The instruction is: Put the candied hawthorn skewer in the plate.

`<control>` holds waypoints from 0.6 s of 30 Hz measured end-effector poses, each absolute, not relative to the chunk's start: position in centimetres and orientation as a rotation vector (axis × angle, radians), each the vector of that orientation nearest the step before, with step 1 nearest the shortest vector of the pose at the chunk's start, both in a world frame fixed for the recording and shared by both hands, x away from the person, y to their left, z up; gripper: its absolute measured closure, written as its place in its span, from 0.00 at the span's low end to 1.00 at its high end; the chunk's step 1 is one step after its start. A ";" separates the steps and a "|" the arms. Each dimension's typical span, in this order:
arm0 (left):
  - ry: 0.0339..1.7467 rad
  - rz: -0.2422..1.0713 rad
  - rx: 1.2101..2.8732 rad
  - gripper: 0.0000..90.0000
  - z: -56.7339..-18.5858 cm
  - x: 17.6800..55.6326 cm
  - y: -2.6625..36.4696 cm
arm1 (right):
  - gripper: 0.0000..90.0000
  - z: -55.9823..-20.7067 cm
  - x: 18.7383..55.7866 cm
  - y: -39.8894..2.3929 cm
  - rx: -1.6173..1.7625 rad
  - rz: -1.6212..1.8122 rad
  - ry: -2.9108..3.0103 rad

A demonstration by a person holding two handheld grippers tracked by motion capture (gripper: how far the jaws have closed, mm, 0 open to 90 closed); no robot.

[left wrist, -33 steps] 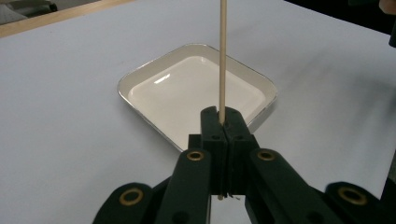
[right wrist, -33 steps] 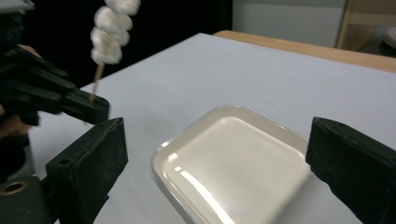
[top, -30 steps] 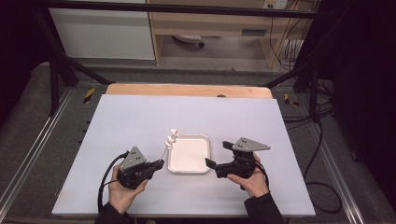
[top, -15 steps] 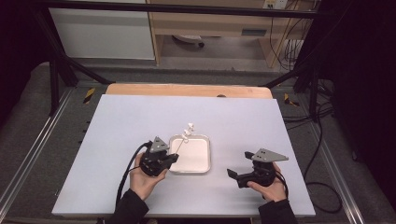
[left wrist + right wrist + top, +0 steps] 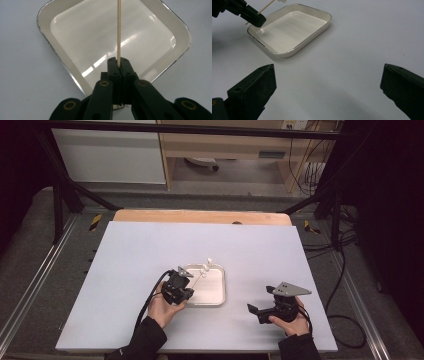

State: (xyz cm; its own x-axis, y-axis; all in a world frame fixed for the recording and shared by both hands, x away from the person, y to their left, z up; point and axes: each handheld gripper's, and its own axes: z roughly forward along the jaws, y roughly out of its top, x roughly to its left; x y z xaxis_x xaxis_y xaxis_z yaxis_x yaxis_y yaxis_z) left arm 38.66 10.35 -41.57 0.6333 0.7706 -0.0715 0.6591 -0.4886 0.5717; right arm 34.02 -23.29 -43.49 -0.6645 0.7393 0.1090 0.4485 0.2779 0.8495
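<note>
White enamel tray point(image 5: 212, 290) with a thin dark, silvery rim, its inside glossy cream-white with bright reflections. Skewer point(image 5: 119, 30) is pale tan wood, with white pieces point(image 5: 207, 264) on its far end. Left gripper point(image 5: 119, 65) is black, with brass-coloured rings at the jaw pivots. Right gripper point(image 5: 328, 92) is matte black too, with a grey three-cornered plate on top. Table point(image 5: 140, 250) is plain pale lilac-grey, no pattern, with a light wood strip point(image 5: 200, 216) along its far edge. Sleeves point(image 5: 145, 342) are black.
</note>
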 end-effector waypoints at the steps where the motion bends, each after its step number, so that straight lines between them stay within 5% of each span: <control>1: 1.131 0.248 2.301 0.99 -41.7 38.7 10.2 | 0.01 -43.5 34.1 -23.3 1.094 1.333 2.244; 15: 1.214 0.200 2.387 0.98 -42.3 39.9 9.2 | 0.01 -43.7 34.0 -23.6 1.092 1.348 2.246; 18: 1.192 0.219 2.383 0.85 -42.4 39.9 9.3 | 0.01 -43.7 34.0 -23.5 1.092 1.345 2.248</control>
State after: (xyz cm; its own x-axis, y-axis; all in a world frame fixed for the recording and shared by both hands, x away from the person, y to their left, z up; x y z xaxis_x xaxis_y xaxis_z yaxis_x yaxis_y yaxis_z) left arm 39.88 9.34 -42.37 0.6113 0.7889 -0.0627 0.7148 -0.5164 0.4715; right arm 33.99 -23.49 -43.69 -0.6649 0.7372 0.1197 0.4541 0.2717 0.8485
